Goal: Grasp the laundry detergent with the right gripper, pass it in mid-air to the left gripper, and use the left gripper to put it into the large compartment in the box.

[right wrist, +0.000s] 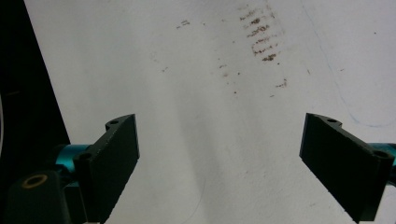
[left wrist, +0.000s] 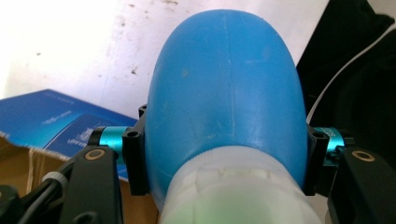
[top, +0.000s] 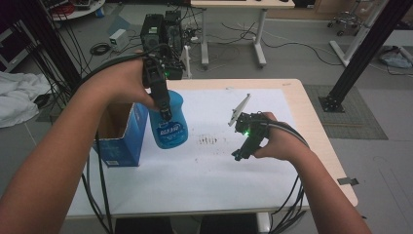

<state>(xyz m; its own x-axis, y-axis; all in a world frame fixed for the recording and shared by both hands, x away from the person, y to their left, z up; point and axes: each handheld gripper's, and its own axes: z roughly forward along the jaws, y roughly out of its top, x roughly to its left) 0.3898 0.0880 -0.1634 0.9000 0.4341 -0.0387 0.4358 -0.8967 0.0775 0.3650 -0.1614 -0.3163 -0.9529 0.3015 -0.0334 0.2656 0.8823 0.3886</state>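
Observation:
A blue plastic bottle (top: 170,122) with a printed label hangs above the white sheet (top: 214,170), held near its top by my left gripper (top: 164,109). In the left gripper view the bottle (left wrist: 229,88) bulges between the two black jaws, which press on its sides just above its white neck. My right gripper (top: 241,155) hovers low over the sheet to the right of the bottle. Its jaws stand wide apart in the right gripper view, with nothing between them but bare sheet (right wrist: 210,154).
An open blue cardboard box (top: 119,134) stands at the table's left edge, right beside the bottle. Brown smudges (top: 208,141) mark the sheet's middle. Cables trail from both grippers. Beyond the table are a desk, computer cases and black frame legs.

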